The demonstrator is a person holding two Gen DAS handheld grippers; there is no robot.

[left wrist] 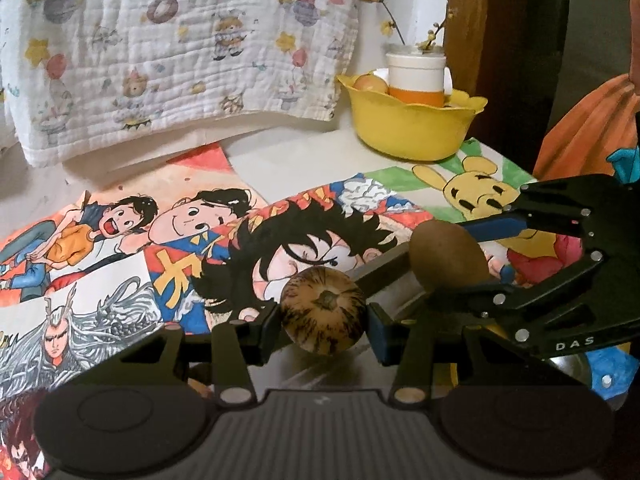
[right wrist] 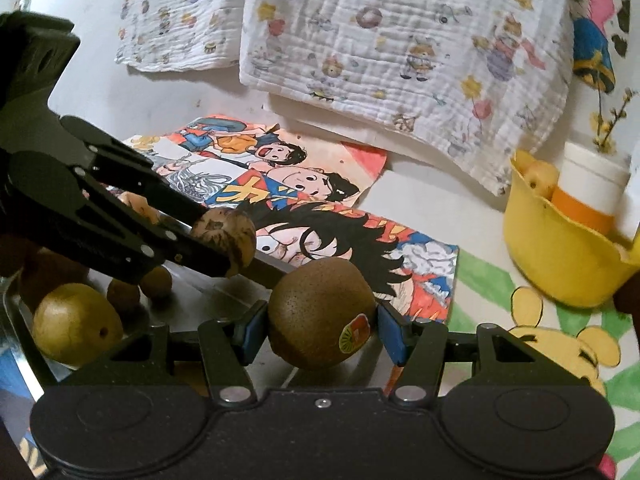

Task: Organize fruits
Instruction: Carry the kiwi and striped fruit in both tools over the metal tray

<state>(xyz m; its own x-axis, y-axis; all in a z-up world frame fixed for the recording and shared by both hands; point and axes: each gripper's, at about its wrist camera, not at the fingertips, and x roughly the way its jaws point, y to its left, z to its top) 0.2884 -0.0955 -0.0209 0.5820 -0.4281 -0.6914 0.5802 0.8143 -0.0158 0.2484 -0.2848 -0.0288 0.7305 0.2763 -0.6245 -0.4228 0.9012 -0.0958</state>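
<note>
We saw the risks run from the big things down to the small. The table [left wrist: 288, 160], papered with cartoon drawings [left wrist: 280, 240], carried a yellow bowl [left wrist: 412, 128] at its far right, and that bowl was already crowded: a white and orange cup [left wrist: 416, 78] stood in it beside a pale fruit [left wrist: 370, 83], so we judged that anything dropped there could strike the cup or roll off the scalloped rim. At the near left a metal tray [right wrist: 224, 300] held a yellow-green fruit [right wrist: 76, 330] and two small brown ones [right wrist: 124, 294], loose and apt to be knocked by the linkage passing above them.

The right gripper [right wrist: 320, 326] was clamped on a kiwi [right wrist: 320, 312], its blue pads [right wrist: 250, 332] pressing the flanks above the tray's near edge; the skin is rounded and the flesh soft, so we feared either a slip or a bruise.

The left gripper [left wrist: 324, 316] was clenched on a small striped round fruit [left wrist: 323, 311], held just over the tray's far rim and touching nothing else that we could see. We thought it the likeliest to pop free, being hard, smooth and gripped at its widest.

The two grippers hung close together, so we judged a collision between them possible.
</note>
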